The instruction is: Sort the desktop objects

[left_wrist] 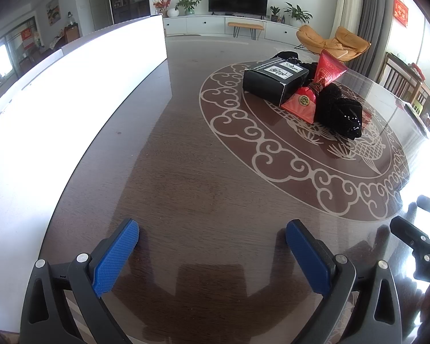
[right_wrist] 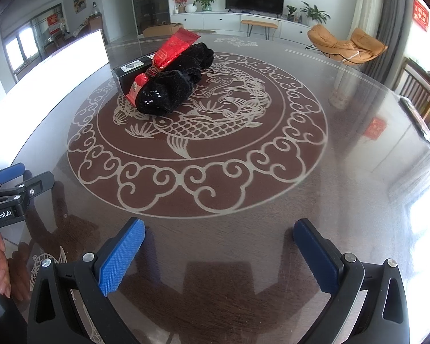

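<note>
Objects wait heaped mid-table: box (left_wrist: 272, 81), red packet (left_wrist: 315, 86) and black cloth (left_wrist: 339, 114), touching, at one o'clock from left gripper (left_wrist: 212, 255), eleven from right gripper (right_wrist: 219, 253). Both jaws wide, empty. Sorting looks unstarted; next, reach and lift the topmost packet.

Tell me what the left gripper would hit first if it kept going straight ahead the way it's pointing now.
Probably nothing soon: the open left gripper faces bare table. The black box sits right of that line, though fisheye depth is uncertain.
</note>
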